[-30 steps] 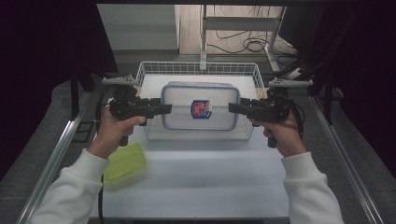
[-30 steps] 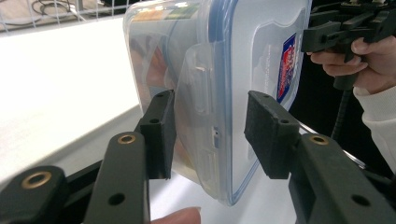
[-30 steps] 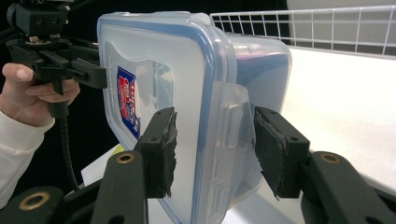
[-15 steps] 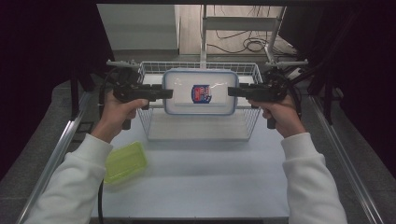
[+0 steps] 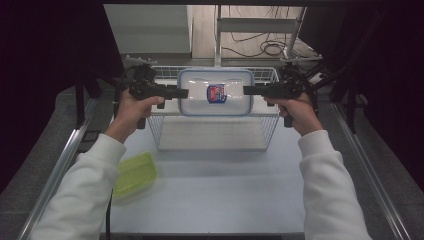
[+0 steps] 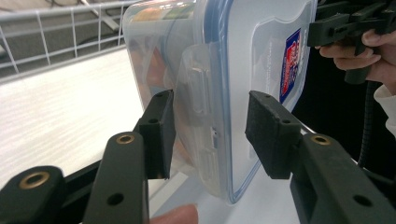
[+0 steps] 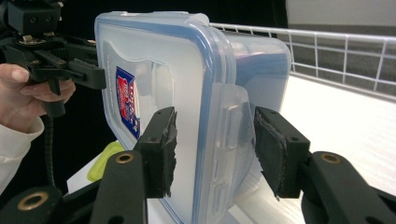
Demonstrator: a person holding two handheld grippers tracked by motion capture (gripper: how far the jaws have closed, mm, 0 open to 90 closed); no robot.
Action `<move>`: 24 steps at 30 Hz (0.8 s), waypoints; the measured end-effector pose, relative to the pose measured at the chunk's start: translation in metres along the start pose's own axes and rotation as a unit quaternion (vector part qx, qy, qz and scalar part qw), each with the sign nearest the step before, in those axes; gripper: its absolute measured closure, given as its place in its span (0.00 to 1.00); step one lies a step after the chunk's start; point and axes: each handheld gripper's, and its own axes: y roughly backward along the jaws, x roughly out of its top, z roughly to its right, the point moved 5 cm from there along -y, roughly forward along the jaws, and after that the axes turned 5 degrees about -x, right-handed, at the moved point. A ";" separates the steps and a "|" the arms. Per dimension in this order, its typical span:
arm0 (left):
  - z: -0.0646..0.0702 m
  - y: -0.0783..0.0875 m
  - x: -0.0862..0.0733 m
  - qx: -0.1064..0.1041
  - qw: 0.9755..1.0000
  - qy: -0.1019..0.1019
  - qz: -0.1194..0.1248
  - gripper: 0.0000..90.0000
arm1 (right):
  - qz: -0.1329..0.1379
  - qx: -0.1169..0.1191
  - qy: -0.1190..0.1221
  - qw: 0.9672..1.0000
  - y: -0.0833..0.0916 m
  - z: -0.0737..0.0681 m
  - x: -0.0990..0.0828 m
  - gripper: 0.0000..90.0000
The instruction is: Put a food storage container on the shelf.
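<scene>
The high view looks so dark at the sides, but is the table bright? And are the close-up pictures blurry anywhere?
High view: black surroundings, brightly lit table. Left gripper view: sharp container, soft-edged wire basket. Right gripper view: sharp container, glaring basket floor beyond.

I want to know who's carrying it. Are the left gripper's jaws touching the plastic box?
Touching. In the left gripper view, the left gripper has one jaw on each side of the plastic box, pressing its end clip.
</scene>
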 end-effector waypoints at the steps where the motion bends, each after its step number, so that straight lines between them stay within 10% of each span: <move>1: -0.001 0.000 0.000 0.000 1.000 0.000 0.000 0.59 | 0.002 0.002 -0.003 1.000 -0.001 0.001 0.001 0.56; 19: -0.019 -0.011 0.010 0.005 0.998 0.061 0.030 0.53 | 0.014 -0.025 -0.046 0.999 -0.012 0.010 0.007 0.51; 24: -0.024 -0.020 0.007 0.027 0.998 0.061 0.011 0.45 | 0.010 -0.066 -0.052 0.996 -0.018 0.012 0.005 0.45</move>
